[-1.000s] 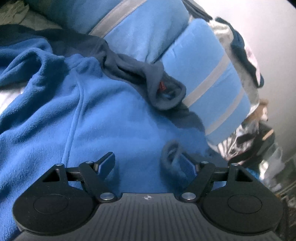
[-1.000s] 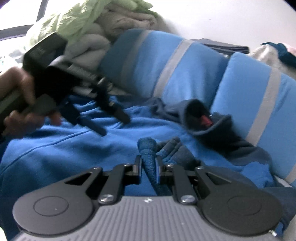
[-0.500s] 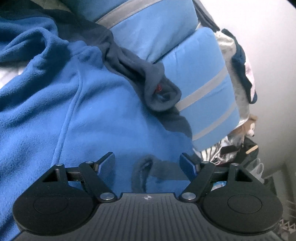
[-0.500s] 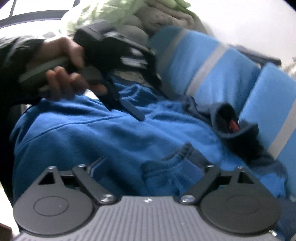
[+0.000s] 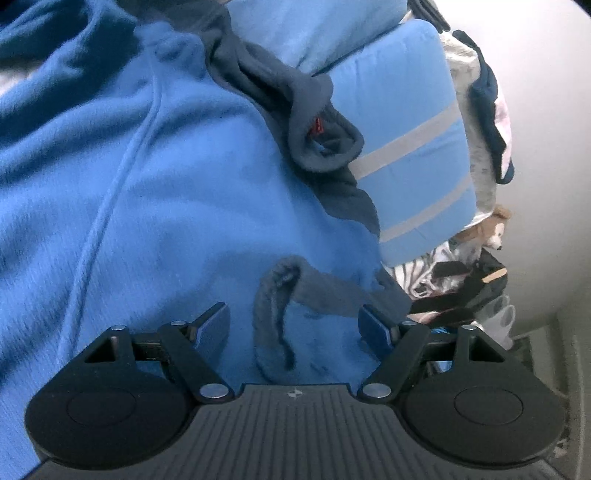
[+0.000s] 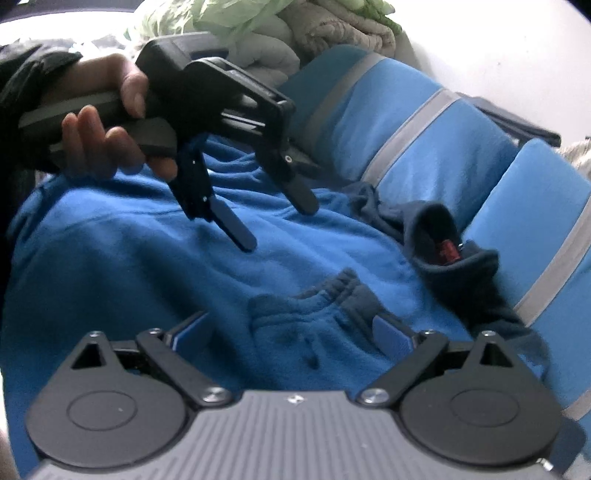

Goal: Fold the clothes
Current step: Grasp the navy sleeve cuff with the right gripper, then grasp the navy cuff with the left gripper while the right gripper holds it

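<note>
A bright blue fleece jacket (image 5: pixel 147 203) lies spread out, its dark navy collar (image 5: pixel 321 140) with a red tag against the pillows. The ribbed sleeve cuff (image 5: pixel 273 317) rests on the jacket's body. My left gripper (image 5: pixel 293 325) is open just above the fleece; the cuff lies between its pads, and they do not press it. In the right wrist view the same jacket (image 6: pixel 110 266), collar (image 6: pixel 443 251) and cuff (image 6: pixel 325 295) show. My right gripper (image 6: pixel 291 330) stands wide open over the cuff, pads clear of it. A hand (image 6: pixel 103 122) holds the left gripper (image 6: pixel 277 223) beyond.
Two blue pillows with grey stripes (image 5: pixel 399 110) (image 6: pixel 406 122) lean behind the jacket. Folded clothes (image 5: pixel 487 110) and a plush toy (image 5: pixel 491 229) sit at the far right by the wall. Green and beige bedding (image 6: pixel 258 29) is heaped at the back.
My right gripper was shut on the sleeve cuff and has opened wide; the cuff now lies loose on the jacket. Both views have rolled a little, and the left gripper stayed open.
</note>
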Demonstrator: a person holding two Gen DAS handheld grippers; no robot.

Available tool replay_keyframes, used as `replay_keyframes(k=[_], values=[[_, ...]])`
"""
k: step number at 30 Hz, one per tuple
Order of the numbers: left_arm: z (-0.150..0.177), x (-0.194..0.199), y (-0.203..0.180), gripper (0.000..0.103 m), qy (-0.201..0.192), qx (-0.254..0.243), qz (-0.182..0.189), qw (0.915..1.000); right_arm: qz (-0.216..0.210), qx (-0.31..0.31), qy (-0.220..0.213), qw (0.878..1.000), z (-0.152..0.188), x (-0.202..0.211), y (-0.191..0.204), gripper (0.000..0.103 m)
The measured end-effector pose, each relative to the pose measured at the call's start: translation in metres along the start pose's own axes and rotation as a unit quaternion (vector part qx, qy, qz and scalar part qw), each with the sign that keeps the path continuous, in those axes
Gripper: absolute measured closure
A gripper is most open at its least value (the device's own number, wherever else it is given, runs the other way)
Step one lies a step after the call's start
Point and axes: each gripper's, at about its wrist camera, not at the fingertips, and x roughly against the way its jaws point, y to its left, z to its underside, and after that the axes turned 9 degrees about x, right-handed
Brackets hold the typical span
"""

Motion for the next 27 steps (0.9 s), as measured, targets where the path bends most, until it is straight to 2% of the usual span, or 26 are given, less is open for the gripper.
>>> replay_keyframes(k=[2,5,7,12,13,16,19,21,23,26,27], values=[[0.001,0.001,0.0,0.027,0.0,0.001,0.002,1.0,-0.012,-0.021,-0.002,1.0,-0.001,-0.001,-0.005,0.009],[0.002,0.002,0.0,0.027,-0.002,0.003,0.004,1.0,-0.026,-0.067,0.003,0.997,0.001,-0.006,-0.017,0.022],[0.002,0.003,0.001,0.027,-0.001,0.005,0.008,1.0,-0.031,-0.081,0.013,0.996,0.003,-0.009,-0.022,0.036],[0.002,0.006,0.003,0.027,-0.002,0.013,0.012,0.9998,-0.042,-0.101,0.039,0.993,0.009,-0.016,-0.029,0.05],[0.002,0.007,0.004,0.027,-0.002,0.014,0.013,0.9998,-0.046,-0.107,0.042,0.992,0.01,-0.017,-0.03,0.065],[0.002,0.006,0.003,0.027,-0.001,0.018,0.012,0.9998,-0.048,-0.121,0.047,0.99,0.01,-0.016,-0.034,0.078],[0.004,0.006,0.001,0.027,0.006,0.019,0.015,0.9997,-0.052,-0.138,0.039,0.988,0.008,-0.011,-0.038,0.078],[0.004,0.006,0.001,0.027,0.008,0.02,0.017,0.9996,-0.051,-0.143,0.034,0.988,0.007,-0.006,-0.041,0.071],[0.005,0.006,0.001,0.027,0.01,0.022,0.019,0.9995,-0.046,-0.136,0.03,0.989,0.005,0.0,-0.042,0.071],[0.005,0.006,0.002,0.027,0.01,0.023,0.019,0.9995,-0.048,-0.121,0.029,0.991,0.002,0.003,-0.042,0.062],[0.005,0.007,0.002,0.027,0.009,0.023,0.019,0.9995,-0.05,-0.119,0.029,0.991,0.002,0.002,-0.042,0.055]])
